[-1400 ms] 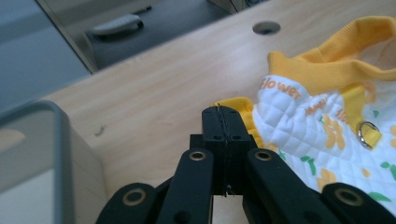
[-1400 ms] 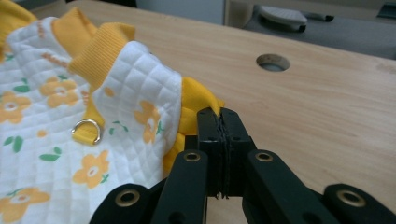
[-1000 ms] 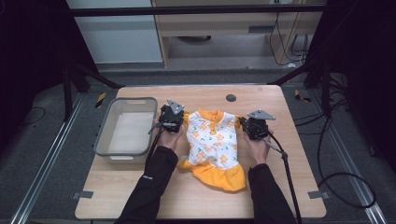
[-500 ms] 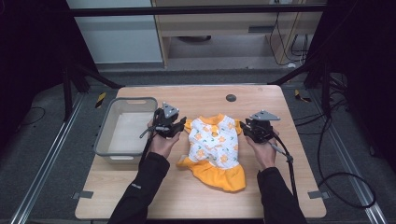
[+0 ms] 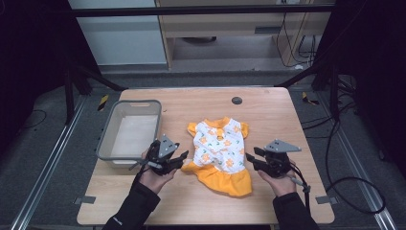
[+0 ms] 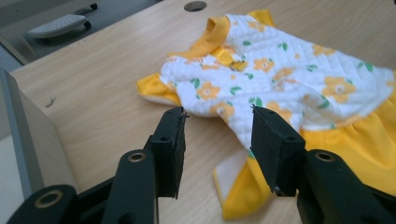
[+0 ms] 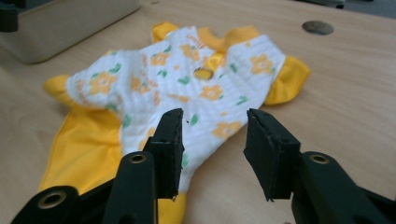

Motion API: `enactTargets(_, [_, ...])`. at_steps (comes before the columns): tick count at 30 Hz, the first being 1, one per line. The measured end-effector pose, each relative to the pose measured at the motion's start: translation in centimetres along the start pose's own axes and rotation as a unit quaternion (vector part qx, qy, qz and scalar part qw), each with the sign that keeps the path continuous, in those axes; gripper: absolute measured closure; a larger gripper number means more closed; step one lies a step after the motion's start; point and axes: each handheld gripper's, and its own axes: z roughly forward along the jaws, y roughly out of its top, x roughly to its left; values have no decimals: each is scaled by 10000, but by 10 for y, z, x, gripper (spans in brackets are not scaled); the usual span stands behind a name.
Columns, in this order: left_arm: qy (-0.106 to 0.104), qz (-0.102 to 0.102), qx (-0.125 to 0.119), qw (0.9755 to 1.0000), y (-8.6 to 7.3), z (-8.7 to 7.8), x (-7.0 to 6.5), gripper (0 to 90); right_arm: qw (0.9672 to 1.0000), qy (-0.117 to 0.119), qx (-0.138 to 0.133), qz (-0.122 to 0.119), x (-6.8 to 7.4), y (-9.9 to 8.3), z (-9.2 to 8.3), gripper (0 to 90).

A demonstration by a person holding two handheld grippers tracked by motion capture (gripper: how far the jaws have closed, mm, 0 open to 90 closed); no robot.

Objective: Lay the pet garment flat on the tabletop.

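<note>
From the high view, the little dress (image 5: 219,151) lies flat on the wooden table (image 5: 268,115), its white flowered bodice toward twelve o'clock and its orange skirt toward six. My left tool (image 5: 179,160) sits at the dress's nine o'clock, just beside the skirt's left edge, jaws standing apart with no cloth between them; they have just been opening. My right tool (image 5: 251,159) sits at the dress's three o'clock, just off the skirt's right edge, jaws also parted and bare, and they too have just been opening. A grey plastic bin (image 5: 111,135) stands near the table's nine o'clock edge, just past my left hand (image 5: 155,176). A dark round grommet (image 5: 236,100) sits in the tabletop at twelve o'clock from the dress, well apart from it.

In the left gripper view, my left tool (image 6: 217,126) has its two black jaws spread wide. The dress (image 6: 280,74) lies beyond them toward one o'clock, its hem corner showing just past the right jaw. The bin's wall (image 6: 23,135) stands at nine o'clock.

In the right gripper view, my right tool (image 7: 214,128) is open at a middling width, with the dress (image 7: 187,88) spread beyond it toward eleven o'clock, not pinched. The grommet (image 7: 317,27) lies at one o'clock.
</note>
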Motion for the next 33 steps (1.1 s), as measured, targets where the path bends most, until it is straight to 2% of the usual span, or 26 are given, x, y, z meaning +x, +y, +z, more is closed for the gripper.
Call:
enactTargets(3, [-48,41,63,10000,-14,1,-6,493,9999,134,98,38,6,-13,-7,531])
enactTargets(7, [-115,-9,160,9998,-28,7,-12,464,9994,254,226,76,12,-25,-9,507])
enactTargets(12, [-218,86,225,9995,-34,16,-18,434,9983,355,458,42,17,-39,-4,476])
enactTargets(15, [-247,67,292,9992,-37,23,-18,427,9974,387,601,15,20,-47,-2,465])
enactTargets(18, [-221,123,422,9988,-40,32,-19,446,9970,383,679,-9,23,-51,1,468])
enactTargets(20, [-178,245,496,9983,-41,36,-20,459,9964,375,753,-41,22,-53,3,486])
enactTargets(23, [-243,320,592,9974,-42,41,-22,547,9951,429,886,-24,23,-55,6,533])
enactTargets(26, [-319,304,630,9970,-40,40,-25,723,9930,531,1052,11,23,-56,8,668])
enactTargets(29, [-363,285,658,9968,-36,36,-26,852,9920,726,1034,61,22,-53,2,856])
enactTargets(31, [-433,227,595,9970,-30,29,-26,862,9919,835,946,117,20,-49,-3,865])
enactTargets(33, [-504,124,440,9977,-22,20,-24,865,9933,818,809,125,18,-44,-10,869])
